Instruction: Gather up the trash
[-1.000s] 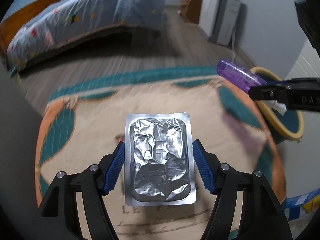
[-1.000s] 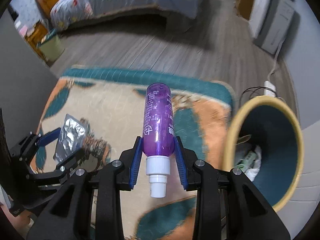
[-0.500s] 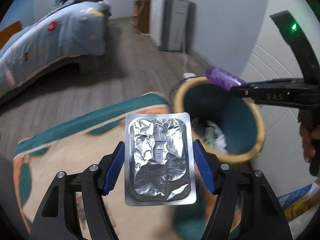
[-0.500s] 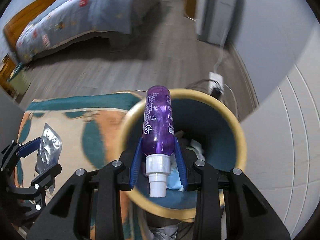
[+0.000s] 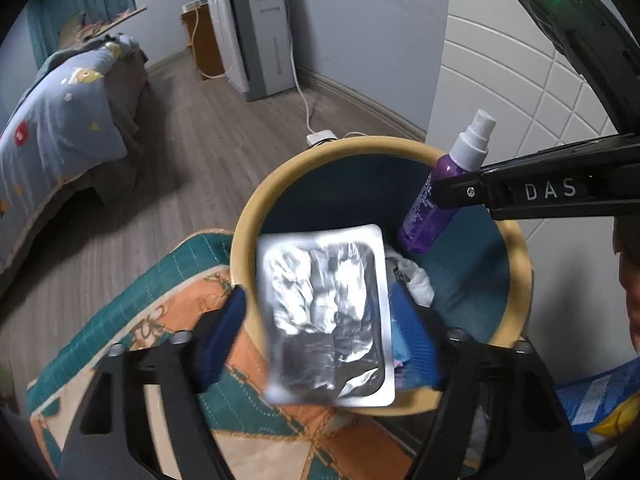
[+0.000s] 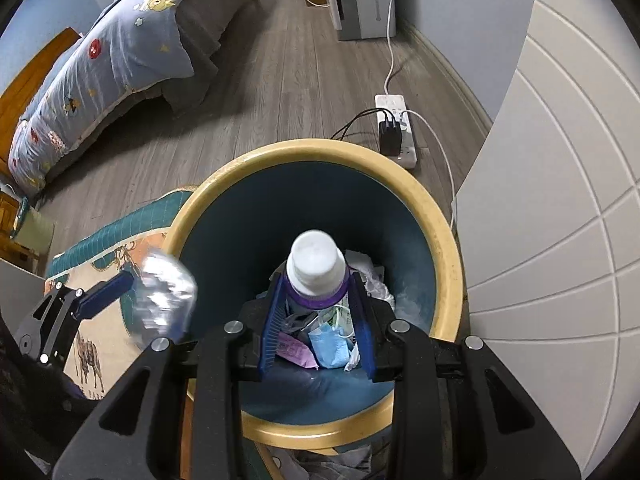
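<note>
Both grippers over the trash bin, each with one piece of trash between its fingers.

Left wrist view: the left gripper (image 5: 326, 336) fingers are opening; the flat, crinkled foil pack (image 5: 326, 312) sits loose between them, clear of both blue pads, over the near rim of the round, yellow-rimmed, blue-walled bin (image 5: 256, 216). The bin stands beside a patterned rug (image 5: 168, 320). Right wrist view: the right gripper (image 6: 318, 324) fingers are opening, the purple plastic spray bottle (image 6: 316, 268) still between them, its white cap nearest the camera, above paper and wrappers inside the bin (image 6: 440, 224). A power strip (image 6: 396, 128) lies on the wooden floor behind.
</note>
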Demonstrator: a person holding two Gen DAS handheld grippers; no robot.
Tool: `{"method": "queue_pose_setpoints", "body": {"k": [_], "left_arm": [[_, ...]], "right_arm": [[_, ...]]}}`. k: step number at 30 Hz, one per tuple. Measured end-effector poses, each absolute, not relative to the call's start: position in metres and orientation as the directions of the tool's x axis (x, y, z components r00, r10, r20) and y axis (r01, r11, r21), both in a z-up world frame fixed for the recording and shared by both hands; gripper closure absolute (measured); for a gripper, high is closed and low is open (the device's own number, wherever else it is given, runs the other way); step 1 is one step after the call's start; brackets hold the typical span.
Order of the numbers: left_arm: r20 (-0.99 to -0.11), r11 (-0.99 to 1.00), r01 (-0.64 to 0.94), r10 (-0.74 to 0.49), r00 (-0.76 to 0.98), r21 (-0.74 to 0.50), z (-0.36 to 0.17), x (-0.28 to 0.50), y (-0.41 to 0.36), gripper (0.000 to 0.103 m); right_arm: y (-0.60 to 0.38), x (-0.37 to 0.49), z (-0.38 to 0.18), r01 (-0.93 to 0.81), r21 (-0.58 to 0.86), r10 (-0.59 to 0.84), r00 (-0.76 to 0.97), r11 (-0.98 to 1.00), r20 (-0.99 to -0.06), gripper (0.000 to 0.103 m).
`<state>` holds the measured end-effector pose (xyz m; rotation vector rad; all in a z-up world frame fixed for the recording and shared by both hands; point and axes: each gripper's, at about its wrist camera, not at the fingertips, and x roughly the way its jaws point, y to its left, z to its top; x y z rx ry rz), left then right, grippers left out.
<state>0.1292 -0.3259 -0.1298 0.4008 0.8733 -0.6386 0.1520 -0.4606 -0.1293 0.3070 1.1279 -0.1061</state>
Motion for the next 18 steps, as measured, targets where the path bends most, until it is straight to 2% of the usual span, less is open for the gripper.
{"method": "queue_pose_setpoints", "body": {"k": [3, 5, 7, 12, 15, 18], "left_arm": [[-0.804, 0.747, 0.663, -0.362, 0.472, 0.052, -0.127, 0.129, -0.318, 0.018], [-0.807, 0.757, 0.651, -0.35, 0.476, 0.055, -0.12, 0.129, -0.312, 0.016], [-0.797, 0.777, 0.627, -0.347, 0.495, 0.051, -0.105, 0.126, -0.299, 0.009], [-0.76, 0.821, 0.572, -0.369, 0.535, 0.004, -0.054, 0.113, -0.265, 0.005], [-0.749, 0.833, 0.554, -0.376, 0.546, -0.014, -0.029, 0.101, -0.252, 0.005], [-0.726, 0.84, 0.542, -0.364, 0.584, 0.015, -0.013, 0.085, -0.242, 0.005]], "right_arm": [[-0.46, 0.151, -0.128, 0.225, 0.181, 0.07, 0.43, 0.957, -0.9, 0.056], [-0.456, 0.149, -0.123, 0.215, 0.163, 0.056, 0.433, 0.963, -0.9, 0.054], [-0.454, 0.143, -0.116, 0.211, 0.15, 0.045, 0.434, 0.966, -0.9, 0.045], [-0.445, 0.11, -0.076, 0.239, 0.158, 0.022, 0.486, 0.958, -0.874, 0.016], [-0.441, 0.089, -0.057, 0.261, 0.146, -0.008, 0.513, 0.954, -0.858, 0.008], [-0.436, 0.067, -0.044, 0.277, 0.133, -0.035, 0.529, 0.952, -0.848, 0.006]]}}
